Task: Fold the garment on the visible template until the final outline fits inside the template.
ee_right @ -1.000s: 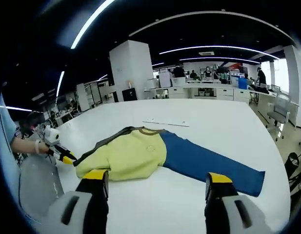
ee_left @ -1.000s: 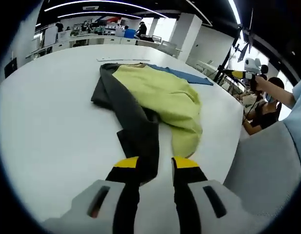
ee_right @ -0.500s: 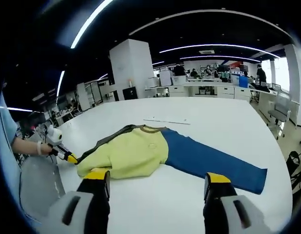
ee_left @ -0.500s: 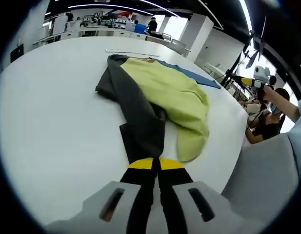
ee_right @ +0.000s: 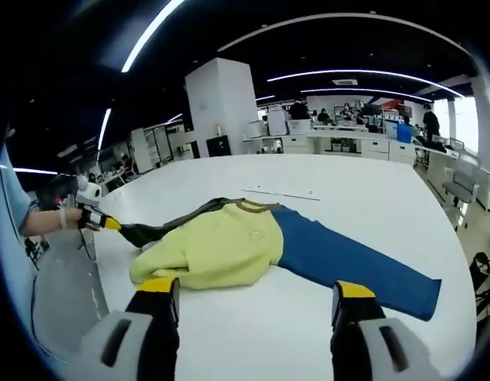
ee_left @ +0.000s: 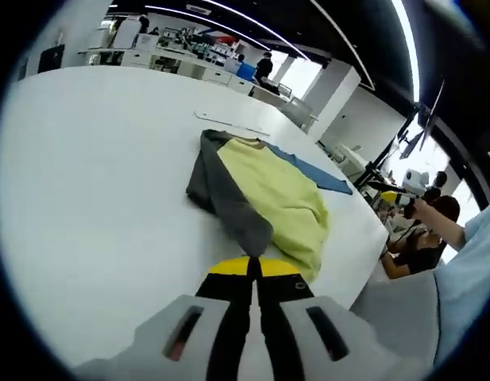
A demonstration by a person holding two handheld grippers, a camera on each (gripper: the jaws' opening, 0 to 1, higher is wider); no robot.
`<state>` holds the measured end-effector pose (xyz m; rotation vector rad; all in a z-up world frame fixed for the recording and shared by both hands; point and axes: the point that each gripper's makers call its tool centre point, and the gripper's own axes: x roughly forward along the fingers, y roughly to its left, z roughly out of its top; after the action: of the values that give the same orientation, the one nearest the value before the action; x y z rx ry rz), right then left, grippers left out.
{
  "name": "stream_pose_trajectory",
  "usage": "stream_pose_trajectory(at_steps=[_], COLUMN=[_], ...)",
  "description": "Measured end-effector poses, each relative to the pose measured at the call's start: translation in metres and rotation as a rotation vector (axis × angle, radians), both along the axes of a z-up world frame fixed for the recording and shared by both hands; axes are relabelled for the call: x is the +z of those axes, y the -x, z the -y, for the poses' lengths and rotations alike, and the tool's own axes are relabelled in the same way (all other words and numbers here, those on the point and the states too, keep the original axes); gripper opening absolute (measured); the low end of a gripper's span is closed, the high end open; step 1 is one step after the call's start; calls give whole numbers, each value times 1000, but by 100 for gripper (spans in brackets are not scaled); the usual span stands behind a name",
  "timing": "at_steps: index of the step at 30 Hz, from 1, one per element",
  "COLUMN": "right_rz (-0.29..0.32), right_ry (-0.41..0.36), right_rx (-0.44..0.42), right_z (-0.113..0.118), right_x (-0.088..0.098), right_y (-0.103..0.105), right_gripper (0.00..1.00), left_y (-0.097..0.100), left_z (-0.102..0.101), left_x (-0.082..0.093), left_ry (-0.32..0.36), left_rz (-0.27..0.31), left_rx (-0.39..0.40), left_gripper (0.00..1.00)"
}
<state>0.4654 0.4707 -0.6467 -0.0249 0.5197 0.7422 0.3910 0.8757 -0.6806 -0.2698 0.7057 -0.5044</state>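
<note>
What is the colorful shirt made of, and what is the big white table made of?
The garment looks like soft matte knit cloth, maybe cotton or fleece: its yellow, blue and grey parts drape and crease, and the grey sleeve bends limply toward the left tool. The table looks hard and smooth, perhaps laminate; its faint sheen leaves that open.

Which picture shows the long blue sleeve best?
The right gripper view: the blue sleeve lies stretched out across the white table, seen whole from shoulder to cuff. The left gripper view shows just a thin blue strip past the yellow part.
</note>
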Motion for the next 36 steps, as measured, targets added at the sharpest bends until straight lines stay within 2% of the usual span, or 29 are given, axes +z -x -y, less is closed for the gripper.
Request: stream_pose_trajectory(at_steps=[3, 7, 9, 13, 18, 22, 27, 31, 36], right_rz=[0, 5, 6, 15, 22, 27, 18, 2, -7], right_ry=[5, 11, 16, 45, 67, 76, 23, -49, -49], right_rx=[7, 12, 12, 22, 38, 61, 70, 58, 45], right_z=[-3, -6, -7, -9, -14, -25, -38, -47, -48], right_x=[1, 4, 5, 8, 9, 10, 13, 16, 11], right_y=[1, 1, 1, 2, 2, 1, -2, -4, -8], right_gripper=[79, 79, 79, 79, 79, 80, 85, 87, 86], left_y=[-6, -17, -21, -28, -34, -47, -62, -71, -82], left_z=[-9, -28, -37, -57, -75, -94, -114, -130, -152], left_x=[10, 14, 14, 11, 8, 8, 3, -11, -17], left_ry=[-20, -34, 3, 16, -50, -68, -96, -110, -133], left_rz=[-6, 1, -13, -24, -52, -63, -67, -108, -124], left_rx=[4, 17, 57, 115, 107, 120, 138, 157, 181], left_gripper=[0, 0, 0, 0, 0, 0, 0, 0, 0])
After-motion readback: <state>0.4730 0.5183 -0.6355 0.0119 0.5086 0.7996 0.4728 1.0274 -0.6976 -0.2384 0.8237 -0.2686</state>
